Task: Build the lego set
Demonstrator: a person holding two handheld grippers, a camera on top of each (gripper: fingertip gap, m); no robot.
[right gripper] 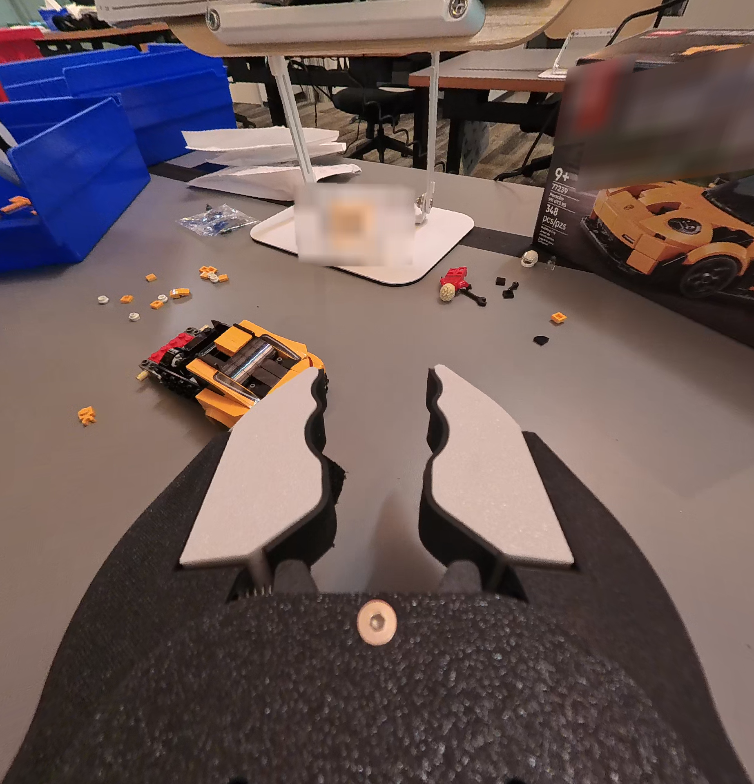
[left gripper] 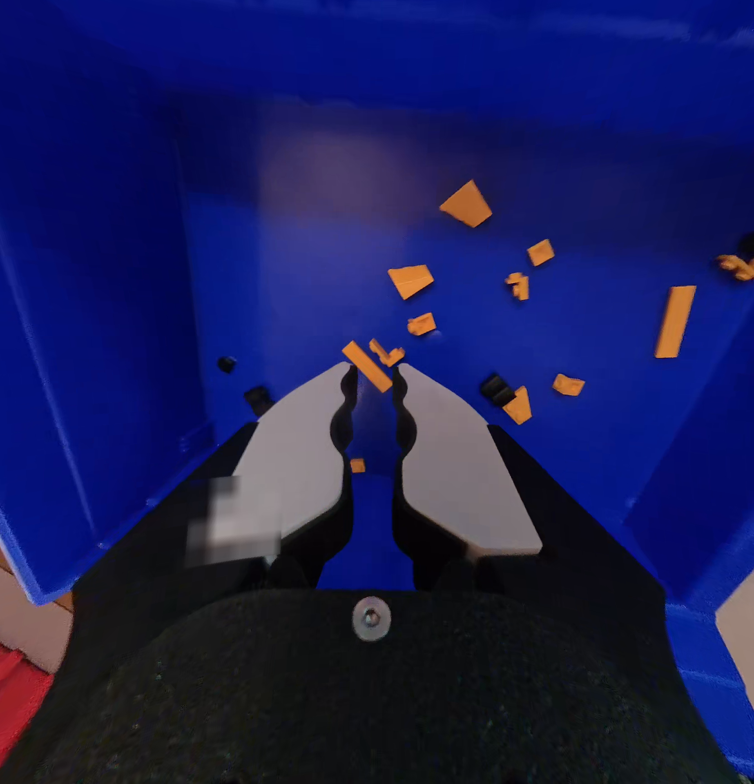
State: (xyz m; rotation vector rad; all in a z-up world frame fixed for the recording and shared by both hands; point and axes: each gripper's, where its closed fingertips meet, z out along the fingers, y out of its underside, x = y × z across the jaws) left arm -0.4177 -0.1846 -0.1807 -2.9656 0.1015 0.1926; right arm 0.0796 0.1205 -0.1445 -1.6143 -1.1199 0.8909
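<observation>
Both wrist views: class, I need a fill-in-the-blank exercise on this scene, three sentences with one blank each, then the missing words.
1. The left claw reaches into a bin coloured ____.
2. Most loose bricks in that bin are ____.
3. The right claw hangs open over the table, holding ____, with the half-built car on its ____ side.

Missing words: blue; orange; nothing; left

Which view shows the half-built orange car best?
The right wrist view. The half-built orange car lies in full on the grey table, just left of the open right gripper. The left wrist view shows none of it, only the inside of a blue bin of loose orange pieces.
</observation>
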